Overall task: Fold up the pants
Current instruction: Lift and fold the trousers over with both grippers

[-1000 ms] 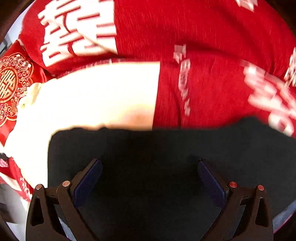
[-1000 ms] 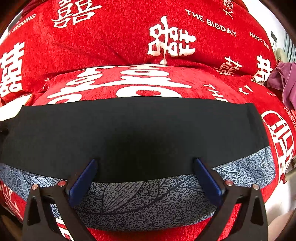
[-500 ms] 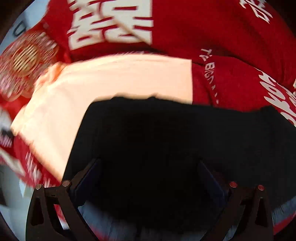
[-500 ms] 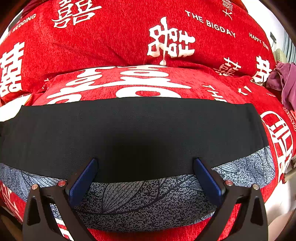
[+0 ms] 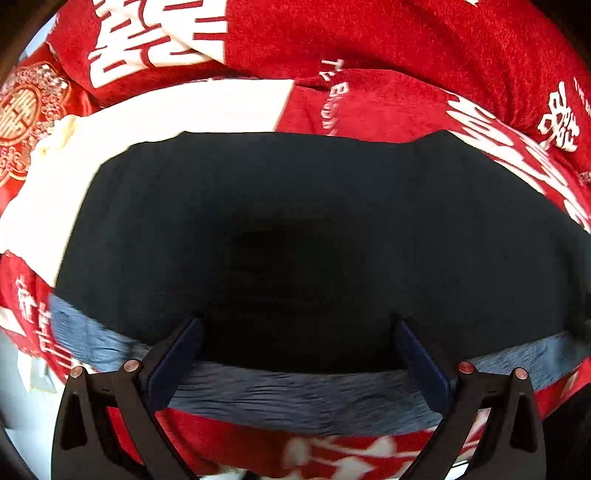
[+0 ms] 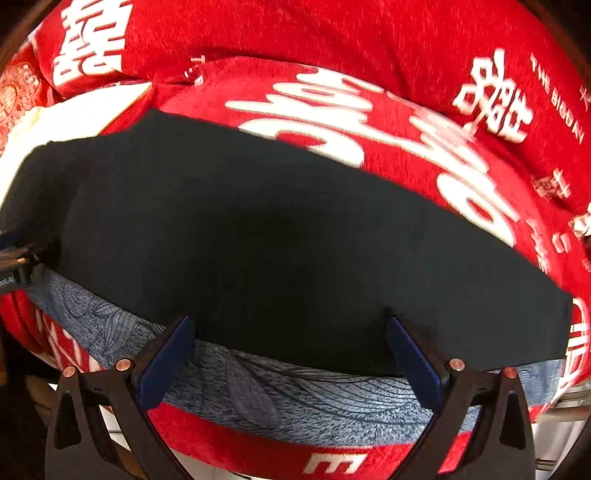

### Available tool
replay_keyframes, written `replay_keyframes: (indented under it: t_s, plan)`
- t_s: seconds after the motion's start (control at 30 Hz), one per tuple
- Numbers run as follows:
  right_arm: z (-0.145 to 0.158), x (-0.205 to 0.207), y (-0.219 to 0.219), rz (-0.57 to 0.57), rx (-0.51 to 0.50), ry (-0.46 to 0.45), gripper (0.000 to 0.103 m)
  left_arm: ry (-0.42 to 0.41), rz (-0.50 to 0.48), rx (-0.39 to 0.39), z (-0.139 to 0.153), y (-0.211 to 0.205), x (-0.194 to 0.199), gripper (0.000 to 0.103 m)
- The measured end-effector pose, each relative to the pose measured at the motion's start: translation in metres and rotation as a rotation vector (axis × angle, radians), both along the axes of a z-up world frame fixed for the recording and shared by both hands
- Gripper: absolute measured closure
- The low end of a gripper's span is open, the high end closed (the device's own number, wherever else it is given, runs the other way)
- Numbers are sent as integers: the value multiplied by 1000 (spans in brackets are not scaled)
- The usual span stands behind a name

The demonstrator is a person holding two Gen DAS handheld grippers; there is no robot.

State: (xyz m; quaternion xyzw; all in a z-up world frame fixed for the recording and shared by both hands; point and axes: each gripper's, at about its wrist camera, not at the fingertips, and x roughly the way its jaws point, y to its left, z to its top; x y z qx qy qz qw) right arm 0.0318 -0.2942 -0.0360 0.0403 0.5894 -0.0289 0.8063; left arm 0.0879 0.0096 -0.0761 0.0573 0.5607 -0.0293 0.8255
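Two matching black hand-held grippers with blue finger pads

The left gripper (image 5: 295, 354) had two black plastic fingers built as open triangular frames, each lined inside with a flat dark blue pad (image 5: 173, 363) and fixed with two round copper-coloured screws (image 5: 131, 365). The right gripper (image 6: 288, 350) looked the same: black frames, blue pads (image 6: 164, 363), copper screws (image 6: 456, 364) near each pad.

Between my wide-spread jaws nothing stood but flat black pants (image 5: 295, 229) on the grey mat (image 6: 295, 402). A red cushion back (image 6: 332, 33) walled off the far side.
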Motion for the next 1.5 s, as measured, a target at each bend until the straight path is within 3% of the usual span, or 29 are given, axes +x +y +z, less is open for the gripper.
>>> replay_keyframes:
  t_s: [0.1, 0.17, 0.27, 0.4, 0.43, 0.53, 0.6, 0.63, 0.77, 0.83, 0.93, 1.03, 1.1, 1.13, 1.17, 1.2, 1.27, 1.33, 1.4, 1.5]
  plan:
    - [-2, -16, -51, -107, -36, 8, 0, 8, 47, -34, 4, 18, -8, 0]
    - [0, -35, -94, -179, -1, -12, 0, 5, 45, -32, 5, 26, -8, 0]
    - [1, -56, -140, -251, -64, -1, 0, 3, 27, 2, 4, 22, -12, 0]
    - [-5, -81, -188, -357, -1, -41, 0, 14, 87, 11, 10, 17, -11, 0]
    - [-6, -84, -194, -375, -6, -58, 0, -8, 97, -26, 19, 16, -15, 0]
    - [-4, -89, -181, -361, -37, -65, 0, -24, 109, -32, 25, 22, -26, 0]
    - [-6, -97, -174, -333, -68, -76, 0, 68, 143, -4, 1, 32, -21, 0]
    - [-5, -105, -173, -334, -66, -88, 0, 77, 162, -58, -5, 40, -20, 0]
    - [2, -111, -175, -392, -17, -51, 0, 74, 170, -42, 8, 29, -14, 0]
    - [11, -112, -170, -416, 28, -80, 0, 65, 141, -64, 16, 10, -5, 0]
    - [22, -85, -152, -411, 84, -146, 0, 57, 56, -119, 27, -43, 15, 0]
    - [21, -29, -110, -280, 75, -173, 0, 49, -83, -103, 31, -100, 32, 0]
    - [10, -4, -92, -203, -10, -136, 0, 115, -142, -63, 15, -128, 37, 0]
    - [-4, 8, -90, -180, -90, -61, 0, 108, -124, -59, 11, -131, 36, 0]
    - [-10, 10, -93, -176, -91, -40, 0, 90, -107, -78, 14, -129, 34, 0]
    - [-7, 5, -101, -183, -55, -70, 0, 105, -99, -89, 13, -128, 34, 0]
    - [0, -12, -122, -249, -97, -51, 0, 117, -88, -101, 16, -125, 33, 0]
    - [15, -49, -149, -306, -100, -106, 0, 124, -76, -130, 20, -128, 25, 0]
    - [25, -92, -171, -381, -82, -144, 0, 112, -104, -157, 27, -142, 12, 0]
    - [22, -153, -206, -524, -6, -159, 0, 93, -177, -135, 31, -180, -6, 0]
